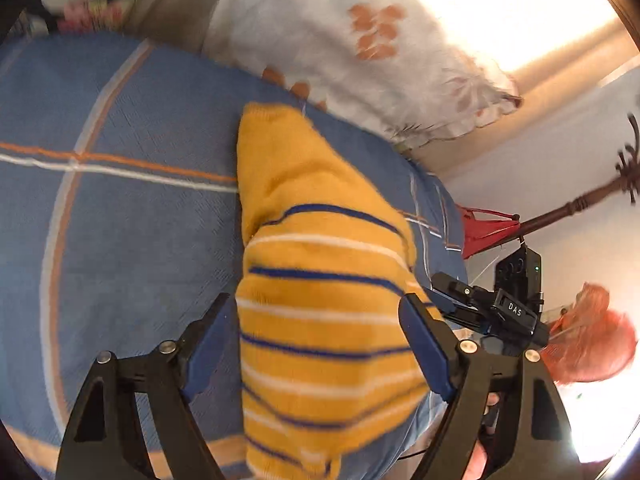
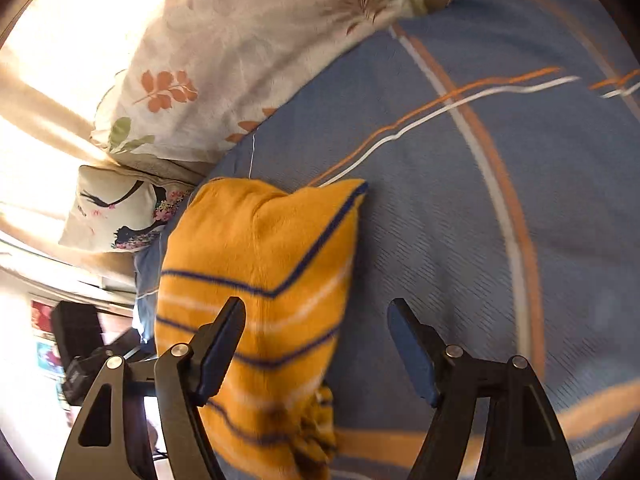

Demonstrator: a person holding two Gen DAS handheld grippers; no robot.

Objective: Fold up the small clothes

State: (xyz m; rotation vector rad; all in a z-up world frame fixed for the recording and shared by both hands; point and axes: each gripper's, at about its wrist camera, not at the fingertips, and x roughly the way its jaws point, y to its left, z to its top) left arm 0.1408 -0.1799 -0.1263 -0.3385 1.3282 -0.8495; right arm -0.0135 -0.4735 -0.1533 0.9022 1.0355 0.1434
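A small yellow knit garment with blue and white stripes lies folded on the blue bedspread. My left gripper is open, its blue-padded fingers straddling the garment's near part without pinching it. In the right wrist view the same garment lies left of centre on the bedspread. My right gripper is open, its left finger over the garment and its right finger over bare bedspread. The right gripper's body shows at the right of the left wrist view.
A white floral pillow lies beyond the garment, also in the right wrist view. A smaller printed cushion sits by the bed's edge. A red item and a wooden stand are beyond the bed.
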